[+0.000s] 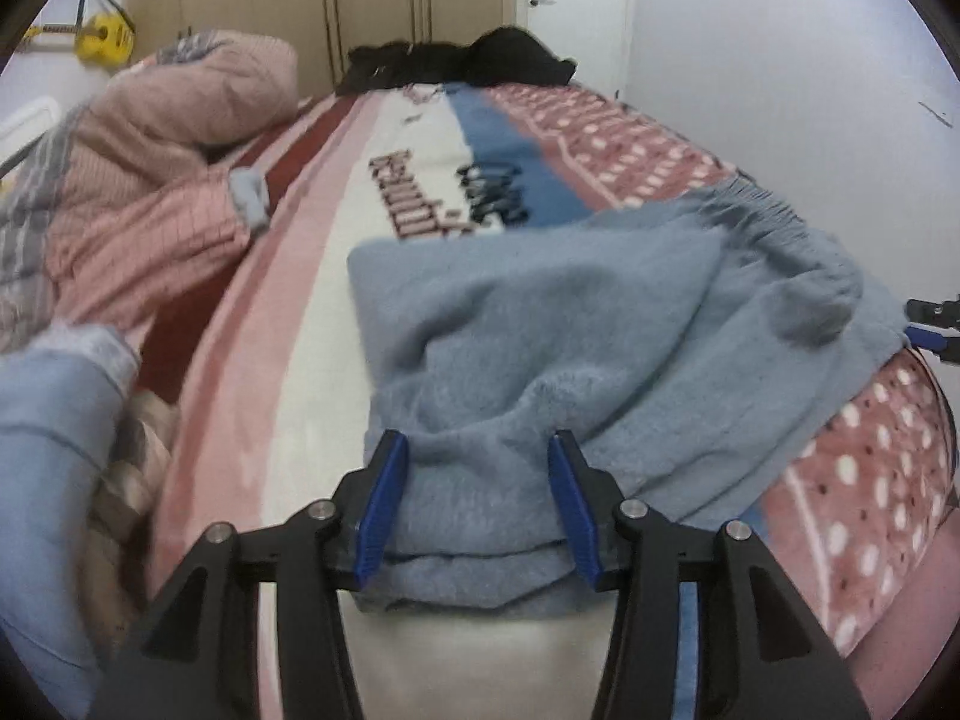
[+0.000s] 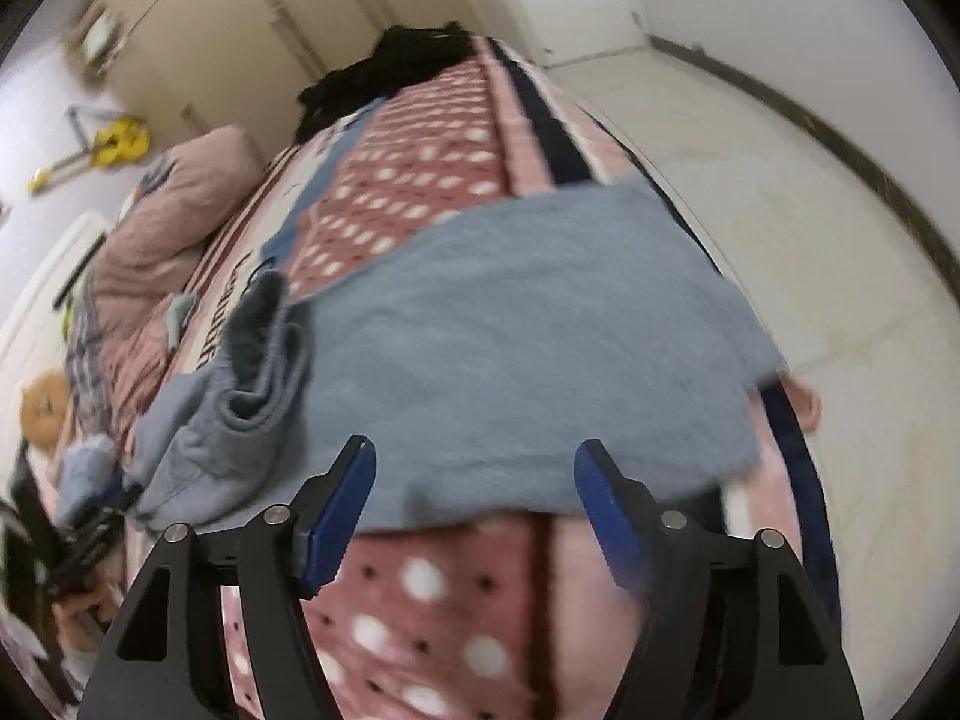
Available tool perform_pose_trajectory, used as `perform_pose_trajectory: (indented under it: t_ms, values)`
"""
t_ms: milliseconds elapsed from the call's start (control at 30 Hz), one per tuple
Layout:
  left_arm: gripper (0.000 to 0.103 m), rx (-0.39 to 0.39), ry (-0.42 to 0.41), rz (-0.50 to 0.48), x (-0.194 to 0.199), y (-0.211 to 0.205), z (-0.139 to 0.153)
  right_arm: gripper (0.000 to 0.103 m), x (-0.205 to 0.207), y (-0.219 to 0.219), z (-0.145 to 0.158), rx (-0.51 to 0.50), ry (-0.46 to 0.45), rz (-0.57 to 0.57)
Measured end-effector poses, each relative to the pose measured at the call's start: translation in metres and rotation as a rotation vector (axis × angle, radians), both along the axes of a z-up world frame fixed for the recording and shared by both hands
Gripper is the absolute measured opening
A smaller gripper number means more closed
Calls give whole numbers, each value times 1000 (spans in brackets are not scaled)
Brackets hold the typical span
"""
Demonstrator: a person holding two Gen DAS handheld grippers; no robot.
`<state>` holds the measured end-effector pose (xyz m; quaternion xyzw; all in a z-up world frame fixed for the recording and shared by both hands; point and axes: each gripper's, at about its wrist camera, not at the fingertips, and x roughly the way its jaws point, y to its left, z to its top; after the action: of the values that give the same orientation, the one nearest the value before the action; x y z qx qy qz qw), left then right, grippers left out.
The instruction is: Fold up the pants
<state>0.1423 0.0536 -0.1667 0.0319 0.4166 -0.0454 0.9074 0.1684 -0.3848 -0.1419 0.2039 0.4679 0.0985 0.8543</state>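
The grey-blue fleece pants [image 1: 570,336] lie bunched on the patterned bedspread [image 1: 300,276]. My left gripper [image 1: 480,504] is open, its blue pads on either side of a thick folded edge of the pants. The gathered waistband sits at the far right of that view. In the right wrist view the pants [image 2: 528,336] spread flat across the bed toward its edge. My right gripper [image 2: 474,510] is open and empty, just short of the near hem. The right gripper's tip also shows in the left wrist view [image 1: 930,330].
A pink quilt [image 1: 156,180] is heaped at the left of the bed. Dark clothes [image 1: 462,60] lie at the far end. Another light blue garment [image 1: 54,480] is at the near left. The white floor [image 2: 780,192] lies right of the bed.
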Motion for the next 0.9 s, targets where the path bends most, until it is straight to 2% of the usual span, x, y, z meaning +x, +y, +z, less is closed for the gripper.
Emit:
perform_pose_trajectory:
  t_ms: [67, 133, 200, 333, 433, 533, 700, 767, 833, 867, 900]
  values:
    - [46, 66, -11, -1, -5, -4, -4, 67, -4, -17, -11, 109, 0, -35]
    - [46, 92, -13, 11, -9, -3, -4, 66, -9, -28, -14, 188, -15, -58]
    - [48, 78, -4, 30, -8, 2, -5, 67, -15, -32, -13, 234, -18, -75]
    - [52, 54, 6, 64, -8, 13, -7, 69, -30, -31, -18, 346, -6, -25]
    - [52, 52, 1, 82, -12, 13, -5, 69, -24, -29, -22, 350, -25, -38]
    - [52, 53, 0, 82, -19, 12, -2, 69, -7, -26, -31, 349, -60, -112]
    - [51, -8, 23, 78, -33, 21, -1, 70, 25, -12, -34, 214, -115, -217]
    - [51, -30, 16, 67, -41, 24, 4, 61, 37, -10, -34, 188, -115, -255]
    - [51, -52, -4, 60, -49, 28, 12, 16, 45, -10, -31, 183, -117, -265]
    - [51, -63, -21, 57, -53, 30, 17, 9, 48, -10, -30, 186, -108, -265]
    - [51, -75, -36, 56, -56, 32, 22, 8, 50, -10, -28, 182, -103, -273]
